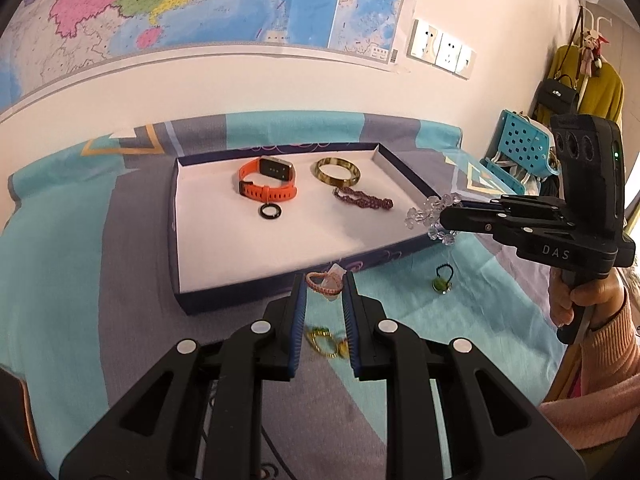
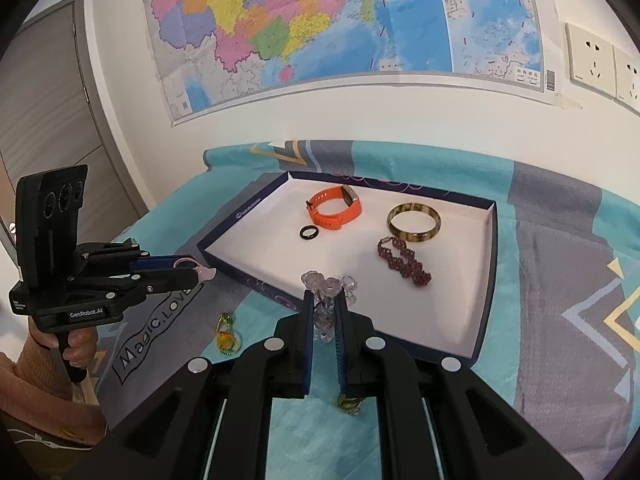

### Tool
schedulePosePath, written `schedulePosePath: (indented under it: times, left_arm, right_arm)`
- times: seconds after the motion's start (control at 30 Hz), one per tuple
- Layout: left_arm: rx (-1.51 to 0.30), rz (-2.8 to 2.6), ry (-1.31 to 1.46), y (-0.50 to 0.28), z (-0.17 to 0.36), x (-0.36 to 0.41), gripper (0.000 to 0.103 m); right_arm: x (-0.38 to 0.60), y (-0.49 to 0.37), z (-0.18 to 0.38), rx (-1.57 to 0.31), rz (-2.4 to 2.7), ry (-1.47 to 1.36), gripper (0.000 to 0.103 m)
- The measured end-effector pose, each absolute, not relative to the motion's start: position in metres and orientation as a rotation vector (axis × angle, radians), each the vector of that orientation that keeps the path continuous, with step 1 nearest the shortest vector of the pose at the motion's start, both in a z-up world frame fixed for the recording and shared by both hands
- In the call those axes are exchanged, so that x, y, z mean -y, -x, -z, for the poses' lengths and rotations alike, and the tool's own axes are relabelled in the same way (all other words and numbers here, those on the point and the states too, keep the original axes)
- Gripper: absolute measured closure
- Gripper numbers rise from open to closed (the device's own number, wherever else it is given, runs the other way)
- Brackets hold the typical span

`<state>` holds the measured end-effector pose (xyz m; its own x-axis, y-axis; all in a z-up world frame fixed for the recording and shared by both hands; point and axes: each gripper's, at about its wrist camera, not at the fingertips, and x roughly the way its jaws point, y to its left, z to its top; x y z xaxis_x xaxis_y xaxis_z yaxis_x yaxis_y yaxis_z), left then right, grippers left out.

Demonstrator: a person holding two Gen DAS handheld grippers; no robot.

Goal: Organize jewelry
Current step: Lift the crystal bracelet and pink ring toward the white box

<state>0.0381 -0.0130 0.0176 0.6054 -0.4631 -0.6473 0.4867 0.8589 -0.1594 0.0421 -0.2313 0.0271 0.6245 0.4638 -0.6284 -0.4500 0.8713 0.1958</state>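
Note:
A shallow dark-blue box tray (image 1: 208,264) (image 2: 460,320) with a white floor lies on the cloth. In it are an orange watch (image 1: 267,184) (image 2: 334,210), a small black ring (image 1: 269,211) (image 2: 308,232), a brown-gold bangle (image 1: 337,171) (image 2: 414,220) and a maroon beaded bracelet (image 1: 362,199) (image 2: 404,261). My left gripper (image 1: 323,285) (image 2: 198,271) is shut on a pink braided bracelet (image 1: 322,283) just in front of the tray's near wall. My right gripper (image 2: 325,300) (image 1: 442,220) is shut on a clear crystal bead bracelet (image 2: 329,286) (image 1: 428,210) at the tray's edge.
On the teal and grey cloth (image 1: 60,280) lie a green-yellow bracelet (image 1: 326,342) (image 2: 226,332) and a small green ring with a black loop (image 1: 441,280) (image 2: 348,403). A wall with a map stands behind. A blue perforated basket (image 1: 516,144) is at the far right.

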Motion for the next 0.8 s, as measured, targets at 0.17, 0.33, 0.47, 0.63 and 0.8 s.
schedulePosePath:
  times: [0.17, 0.33, 0.47, 0.63, 0.8]
  left_arm:
    - [-0.733, 0.544, -0.030, -0.049, -0.020, 0.015, 0.084]
    - [-0.736, 0.539, -0.022, -0.059, -0.021, 0.016, 0.084]
    - [-0.737, 0.534, -0.019, -0.065, -0.021, 0.018, 0.084]
    - [-0.744, 0.525, -0.016, -0.076, -0.019, 0.020, 0.084]
    - [-0.746, 0.524, -0.024, -0.083, -0.018, 0.023, 0.084]
  right_arm:
    - [0.232, -0.049, -0.029, -0.720, -0.518, -0.018, 0.095]
    - [0.233, -0.057, -0.029, -0.719, -0.514, -0.016, 0.095]
    - [0.233, -0.065, -0.028, -0.724, -0.511, -0.010, 0.095]
    - [0.232, -0.074, -0.028, -0.730, -0.511, -0.006, 0.095]
    - [0.233, -0.082, -0.028, -0.735, -0.524, -0.029, 0.095]
